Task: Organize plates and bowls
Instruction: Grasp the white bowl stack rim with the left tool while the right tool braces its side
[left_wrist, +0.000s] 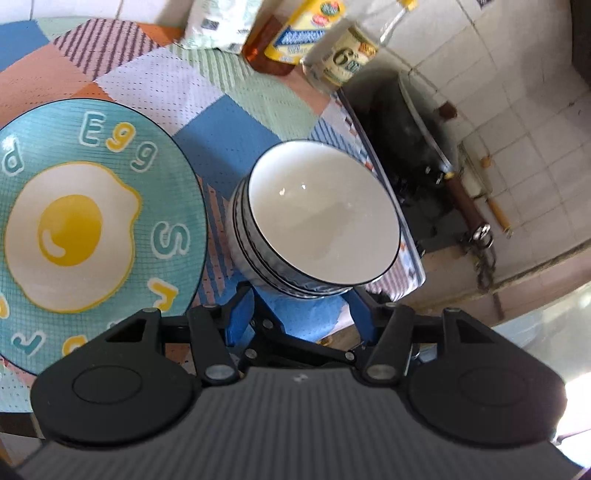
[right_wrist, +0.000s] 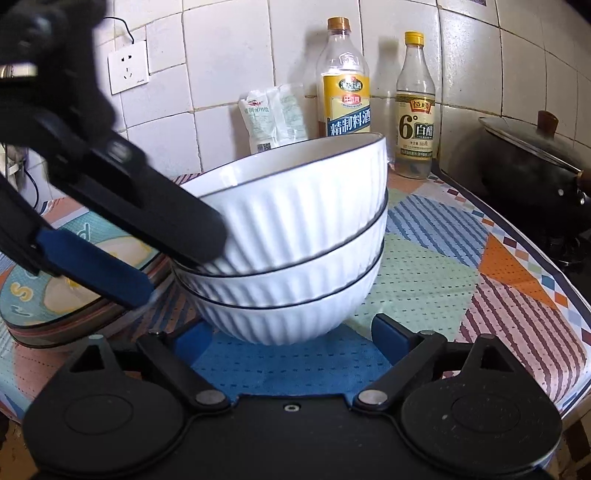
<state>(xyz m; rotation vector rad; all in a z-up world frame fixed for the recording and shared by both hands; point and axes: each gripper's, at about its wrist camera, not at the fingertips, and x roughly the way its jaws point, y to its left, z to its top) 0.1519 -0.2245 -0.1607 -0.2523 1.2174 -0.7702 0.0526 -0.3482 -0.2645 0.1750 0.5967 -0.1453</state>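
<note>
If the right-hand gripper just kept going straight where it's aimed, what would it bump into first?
Most likely the stack of white ribbed bowls, dead ahead of the right gripper; its open jaws flank the bottom bowl's base.

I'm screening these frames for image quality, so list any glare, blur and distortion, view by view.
Left wrist view: small glare spots inside the top white ribbed bowl; blown-out brightness at the right edge; the bottles at the top are smeared. Right wrist view: the black left gripper crossing in close is soft and blurred; fisheye bends the white tiled wall; the black lidded pot sits in shadow.
</note>
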